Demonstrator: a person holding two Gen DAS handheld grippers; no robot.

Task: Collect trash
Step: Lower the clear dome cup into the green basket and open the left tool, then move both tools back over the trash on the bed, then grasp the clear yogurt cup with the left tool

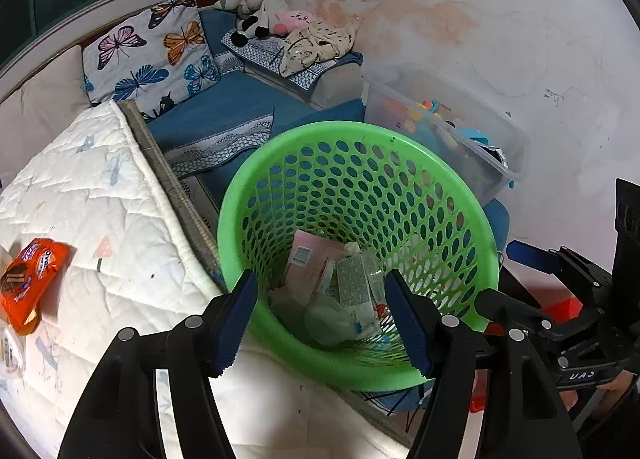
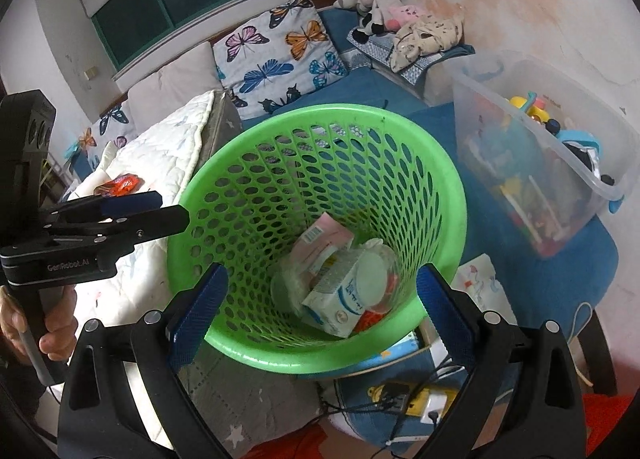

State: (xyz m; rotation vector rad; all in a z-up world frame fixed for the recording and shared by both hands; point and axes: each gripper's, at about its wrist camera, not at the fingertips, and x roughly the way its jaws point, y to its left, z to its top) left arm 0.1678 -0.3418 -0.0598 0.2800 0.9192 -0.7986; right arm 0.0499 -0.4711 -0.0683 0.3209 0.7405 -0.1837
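Both the left gripper (image 1: 322, 323) and right gripper (image 2: 320, 311) hang half-open and empty over the green basket (image 1: 460, 187), while the orange snack wrapper (image 1: 30, 279) on the quilt looks light, crinkly and slippery, best pinched at an edge.

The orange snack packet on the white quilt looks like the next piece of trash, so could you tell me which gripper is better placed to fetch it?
Left, probably. The left gripper is open and empty beside the quilt where the orange packet lies; the right gripper sits across the green basket.

Green perforated basket (image 2: 320, 163) upright beside the bed, cartons and wrappers (image 2: 340, 299) at its bottom; orange packet (image 1: 30, 279) on quilt.
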